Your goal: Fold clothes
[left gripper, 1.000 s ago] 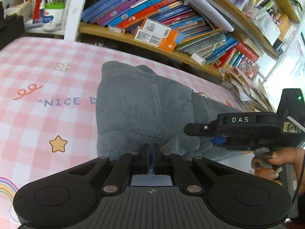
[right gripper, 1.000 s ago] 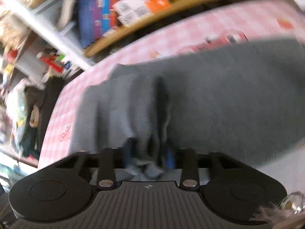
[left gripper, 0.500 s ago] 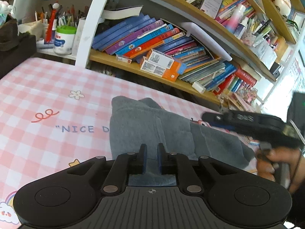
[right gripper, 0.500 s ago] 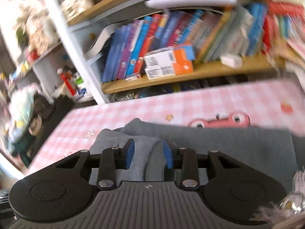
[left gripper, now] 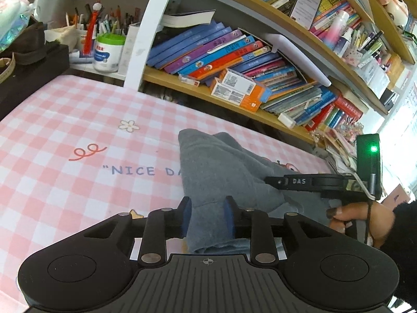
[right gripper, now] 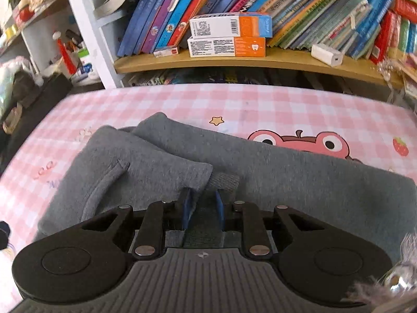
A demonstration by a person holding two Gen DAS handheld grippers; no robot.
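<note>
**Fold under way, garment partly doubled**

Since the earlier frame, we note both hands drawn back from the soft grey fleece garment (right gripper: 260, 172). The left gripper (left gripper: 207, 215) has just been opening, its fingers now apart with a garment edge between them, not pressed. The right gripper (right gripper: 202, 207) has just been closing; its fingers stand narrow beside a ribbed cuff (right gripper: 224, 180), and we cannot tell if they pinch it.

We judge one portion folded over, further folds remaining. The garment lies on the pink checked tabletop (left gripper: 78, 109), long axis across the right view.

Pink checked cloth (left gripper: 65, 120) reads "NICE DA" — right gripper (left gripper: 268, 181) body is marked "DAS".
</note>
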